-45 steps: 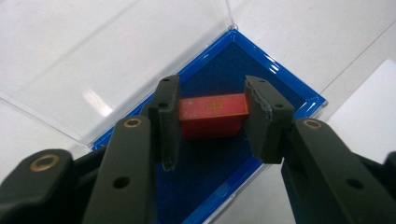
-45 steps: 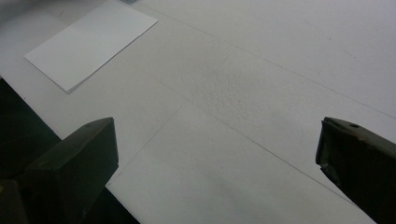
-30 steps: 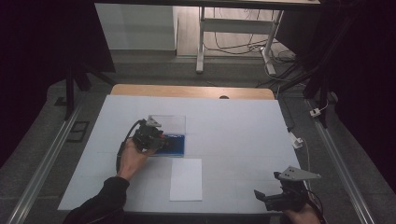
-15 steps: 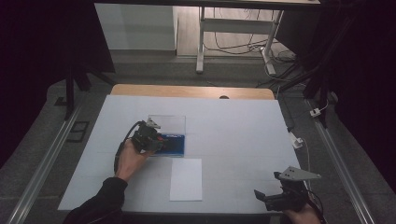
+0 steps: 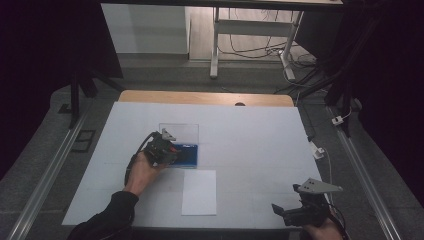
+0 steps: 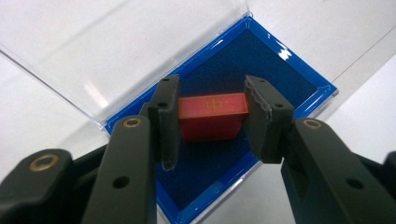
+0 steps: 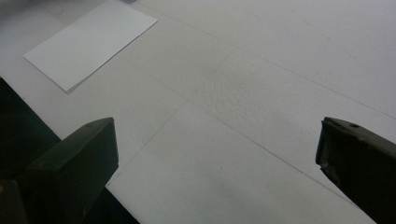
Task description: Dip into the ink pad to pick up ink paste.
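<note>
— Anything different from a second ago?

— Barely. Starting at the left: left gripper [image 5: 167, 150] parked over the same open case [image 5: 192, 159] as before, left of the desk's [image 5: 250, 130] middle. No real travel, only a last trace of squeeze.

— And now clenched on what?

— On the red block [image 6: 212, 116], one pad at each end, seen along the jaws in the left gripper view. Block over the blue lining, inside the case's walls. Lifted or resting there: impossible to tell.

— Meaning for the work?

— Probably grasp settled, lift not yet begun. Next, most likely, straight up and clear of the blue rim, without tipping the case.

— Further right?

— Clear lid [image 5: 179, 132] folded back flat behind the case. Then a white sheet [image 5: 199, 192] just in front of the case, nothing on it. Perhaps the landing spot, though only a guess.

— Far right?

— Right gripper [image 5: 280, 211] at the desk's near right corner, same place as before, spread wide, grasping nothing.

— Count?

— Two grippers, one case with one lid, one red block, one sheet.
</note>
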